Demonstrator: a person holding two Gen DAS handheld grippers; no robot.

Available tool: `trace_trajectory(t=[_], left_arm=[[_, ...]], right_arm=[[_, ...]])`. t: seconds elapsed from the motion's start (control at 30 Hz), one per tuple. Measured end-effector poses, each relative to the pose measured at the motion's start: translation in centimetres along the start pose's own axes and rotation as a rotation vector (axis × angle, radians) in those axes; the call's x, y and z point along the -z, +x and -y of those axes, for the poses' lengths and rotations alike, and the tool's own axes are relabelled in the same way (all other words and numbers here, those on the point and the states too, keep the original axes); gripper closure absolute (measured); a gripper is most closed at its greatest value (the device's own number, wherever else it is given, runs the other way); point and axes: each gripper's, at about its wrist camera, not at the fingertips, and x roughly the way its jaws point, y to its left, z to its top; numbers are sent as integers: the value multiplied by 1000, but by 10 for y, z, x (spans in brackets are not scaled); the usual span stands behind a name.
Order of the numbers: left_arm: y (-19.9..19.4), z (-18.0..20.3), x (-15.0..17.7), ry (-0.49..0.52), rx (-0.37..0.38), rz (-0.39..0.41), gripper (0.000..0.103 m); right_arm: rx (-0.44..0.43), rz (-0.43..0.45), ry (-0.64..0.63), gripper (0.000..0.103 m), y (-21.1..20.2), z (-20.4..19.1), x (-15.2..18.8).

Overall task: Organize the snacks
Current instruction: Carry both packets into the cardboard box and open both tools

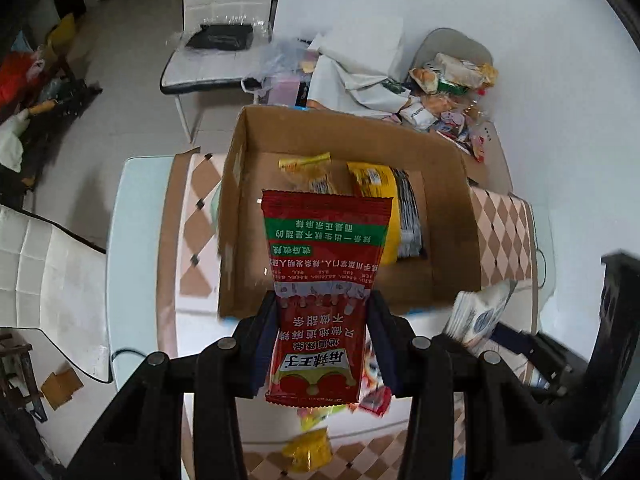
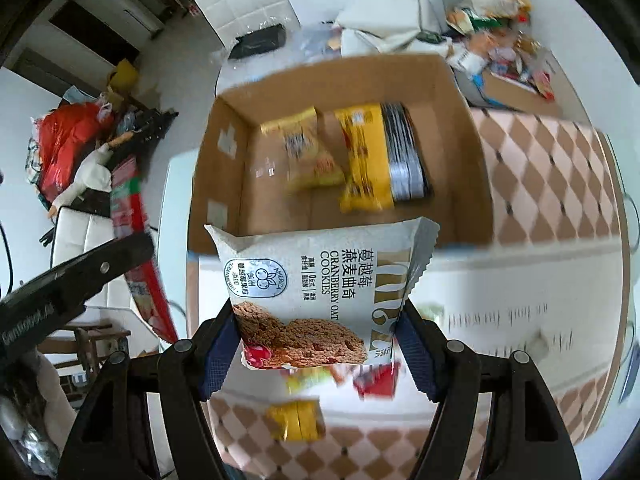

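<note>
My left gripper (image 1: 322,312) is shut on a red spicy-snack packet (image 1: 324,264), which hangs above the near wall of an open cardboard box (image 1: 240,216). My right gripper (image 2: 318,332) is shut on a white cranberry oat cookie packet (image 2: 316,280), held above the near edge of the same cardboard box (image 2: 224,184). Inside the box lie yellow packets (image 2: 364,156) and a stack of silver-black packets (image 2: 404,152). In the left wrist view the cookie packet (image 1: 480,312) and the right gripper show at the lower right. The left gripper's black arm (image 2: 72,276) crosses the right wrist view's left side.
A heap of mixed snacks (image 1: 452,92) lies beyond the box at the far right. Loose yellow packets (image 2: 296,418) and a red packet (image 2: 378,384) lie on the checkered tablecloth (image 2: 540,200) below the grippers. White chairs (image 1: 220,20) stand around the table, and clutter (image 2: 72,136) covers the floor at left.
</note>
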Motion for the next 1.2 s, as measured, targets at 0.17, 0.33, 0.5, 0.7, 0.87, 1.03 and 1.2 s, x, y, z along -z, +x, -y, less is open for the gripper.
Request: trace_trajectory(t=[0.17, 0.33, 0.5, 0.7, 0.87, 1.03, 1.2], left_arm=[[51, -13, -43, -37, 11, -117, 62], [112, -29, -58, -92, 60, -278, 62], [157, -36, -57, -88, 28, -364, 62], [185, -35, -50, -72, 2, -415, 62], [196, -36, -46, -89, -1, -426, 62], [199, -35, -42, -82, -12, -422, 60], [191, -24, -39, -65, -32, -402, 58]], right_arm=[[-13, -47, 29, 28, 44, 6, -47], [-10, -117, 11, 28, 97, 2, -66], [20, -178, -10, 28, 137, 1, -66], [35, -228, -9, 28, 169, 6, -67], [47, -259, -15, 28, 186, 9, -65], [51, -279, -16, 28, 198, 11, -62], [40, -331, -2, 24, 208, 15, -62]])
